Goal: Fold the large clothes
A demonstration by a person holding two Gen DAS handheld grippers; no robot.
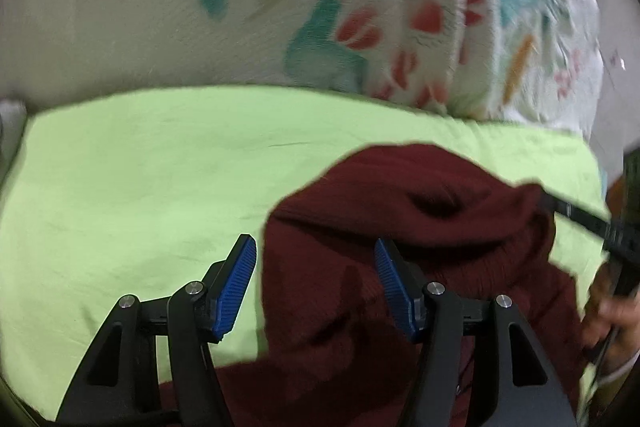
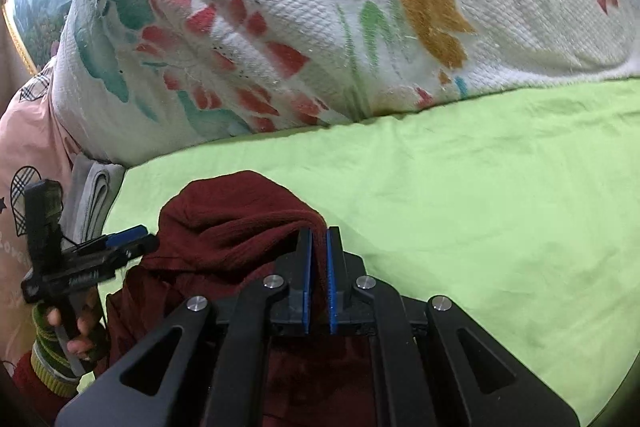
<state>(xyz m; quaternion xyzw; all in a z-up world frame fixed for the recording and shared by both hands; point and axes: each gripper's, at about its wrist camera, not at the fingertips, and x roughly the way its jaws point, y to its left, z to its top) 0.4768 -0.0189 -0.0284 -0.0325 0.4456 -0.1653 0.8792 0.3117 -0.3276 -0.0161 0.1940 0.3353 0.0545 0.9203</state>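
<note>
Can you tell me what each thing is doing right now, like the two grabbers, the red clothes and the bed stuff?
left gripper: open, holding nothing.
right gripper: shut on the maroon garment.
maroon garment: bunched up, not folded, one part pinched and lifted.
green sheet: spread flat, slightly wrinkled.
floral blanket: piled in a heap behind the sheet.

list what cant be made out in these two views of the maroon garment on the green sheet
- Maroon garment: its type and full shape; bunched, cut off by the lower edge in both views.
- Right tool: the pinched fold's depth, hidden between its pads.
- Floral blanket: motion-blurred in the left wrist view.
</note>
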